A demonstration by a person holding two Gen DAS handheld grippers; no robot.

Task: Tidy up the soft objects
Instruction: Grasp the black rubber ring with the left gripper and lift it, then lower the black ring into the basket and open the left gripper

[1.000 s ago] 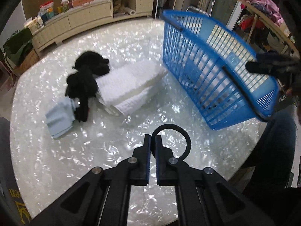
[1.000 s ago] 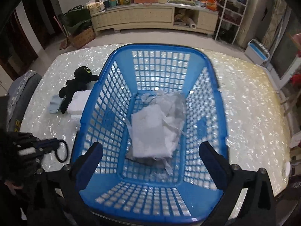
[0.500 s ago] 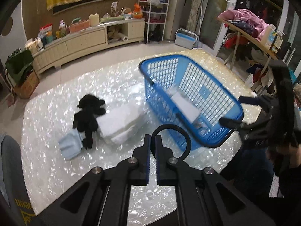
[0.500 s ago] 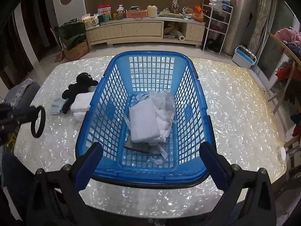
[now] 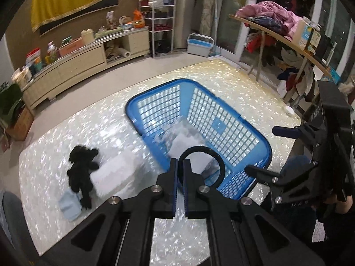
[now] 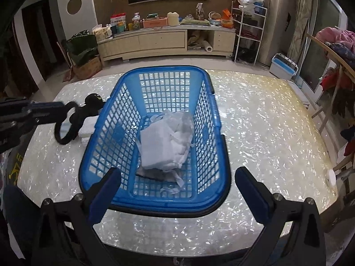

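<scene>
Pinching a black hair-tie ring (image 5: 203,166) between pads pressed tight together, the left gripper (image 5: 180,177) hangs above the near edge of the pearl-patterned table (image 5: 111,137), with the ring's loop standing out past the fingertips over the basket's near left corner. Nearest on the right, the right gripper (image 6: 177,190) is spread wide with nothing between its fingers, just short of the blue basket (image 6: 208,208), whose near rim lies between the two pads as the right wrist view shows it.

Inside the basket a white folded bundle (image 6: 164,141) in thin wrapping already rests on the mesh floor, so part of the sorting looks done. The ring appears to be the item in hand, probably bound for the basket too, though it is not yet released.

Farther left on the table, outside the basket, three soft things remain: a pale blue cloth (image 5: 70,206), a black plush toy (image 5: 82,170) lying partly over it, and a white folded towel (image 5: 115,175) touching the toy and just beside the basket wall. By my reckoning, the task is under halfway.
</scene>
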